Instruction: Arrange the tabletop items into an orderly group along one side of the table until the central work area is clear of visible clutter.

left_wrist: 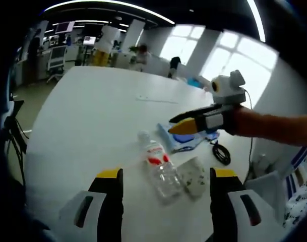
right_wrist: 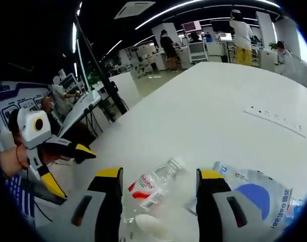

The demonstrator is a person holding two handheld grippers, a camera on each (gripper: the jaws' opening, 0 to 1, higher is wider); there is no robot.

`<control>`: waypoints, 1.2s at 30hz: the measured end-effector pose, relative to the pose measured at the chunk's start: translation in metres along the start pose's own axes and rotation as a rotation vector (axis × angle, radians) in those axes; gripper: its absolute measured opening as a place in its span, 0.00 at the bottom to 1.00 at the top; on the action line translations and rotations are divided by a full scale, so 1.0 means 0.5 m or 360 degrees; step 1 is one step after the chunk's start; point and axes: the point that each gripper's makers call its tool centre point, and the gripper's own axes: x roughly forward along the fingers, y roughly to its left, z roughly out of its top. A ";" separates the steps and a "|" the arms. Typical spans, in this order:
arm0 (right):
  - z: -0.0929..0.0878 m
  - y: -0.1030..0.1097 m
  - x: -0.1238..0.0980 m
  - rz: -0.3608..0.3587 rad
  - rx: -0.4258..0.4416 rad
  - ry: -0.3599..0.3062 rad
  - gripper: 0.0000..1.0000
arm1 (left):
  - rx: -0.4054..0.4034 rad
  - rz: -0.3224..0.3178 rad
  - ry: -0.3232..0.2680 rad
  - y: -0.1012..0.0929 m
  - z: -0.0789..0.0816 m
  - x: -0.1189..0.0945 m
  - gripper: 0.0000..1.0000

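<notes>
Where table (left_wrist: 93, 121) broadens — bottle (left_wrist: 161, 169) between claws.

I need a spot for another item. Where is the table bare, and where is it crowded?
Bare: the wide white table beyond the plastic bottle, out to its far edge. Crowded: the near corner, where the bottle, a speckled packet, a blue-and-white pouch and a black cable cluster under the right gripper.

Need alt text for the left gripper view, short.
A clear plastic bottle with a red label lies on a white table ahead of the open left claw, a speckled packet beside it. The right claw reaches in from the right above a blue-and-white bag.
</notes>
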 end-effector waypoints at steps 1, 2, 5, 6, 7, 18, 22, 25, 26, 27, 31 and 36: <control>-0.001 -0.001 0.004 0.0002 0.0014 0.0004 0.56 | 0.0001 0.0000 -0.0002 0.001 0.000 0.001 0.66; -0.003 -0.001 0.010 0.0011 0.0050 0.0011 0.56 | -0.0001 -0.0001 -0.0001 0.002 0.000 0.001 0.66; -0.003 -0.001 0.026 0.0038 0.0181 0.0011 0.54 | -0.0006 0.0002 0.0003 0.006 -0.004 0.004 0.66; -0.002 -0.003 0.029 0.0037 0.0202 0.0003 0.54 | -0.0012 0.0002 0.0002 0.008 -0.006 0.005 0.66; -0.003 -0.008 0.034 0.0020 0.0213 0.0006 0.55 | -0.0027 -0.0001 0.0004 0.008 -0.007 0.005 0.66; -0.026 -0.019 0.078 0.0066 0.0430 0.0077 0.51 | -0.0043 -0.0002 0.0002 0.019 -0.012 0.009 0.64; -0.027 -0.024 0.087 0.0075 0.0492 0.0080 0.50 | -0.0050 -0.0008 0.0001 0.019 -0.013 0.011 0.64; -0.028 -0.029 0.092 0.0080 0.0532 0.0085 0.47 | -0.0051 -0.0013 0.0006 0.019 -0.016 0.015 0.63; -0.029 -0.031 0.094 0.0078 0.0555 0.0089 0.46 | -0.0053 -0.0014 0.0005 0.018 -0.016 0.015 0.63; -0.031 -0.033 0.096 0.0078 0.0572 0.0095 0.46 | -0.0055 -0.0020 0.0002 0.015 -0.015 0.015 0.63; -0.038 -0.037 0.103 0.0088 0.0630 0.0113 0.45 | -0.0062 -0.0031 0.0006 0.013 -0.020 0.019 0.62; -0.044 -0.038 0.111 0.0101 0.0704 0.0124 0.43 | -0.0071 -0.0048 0.0016 0.010 -0.029 0.023 0.62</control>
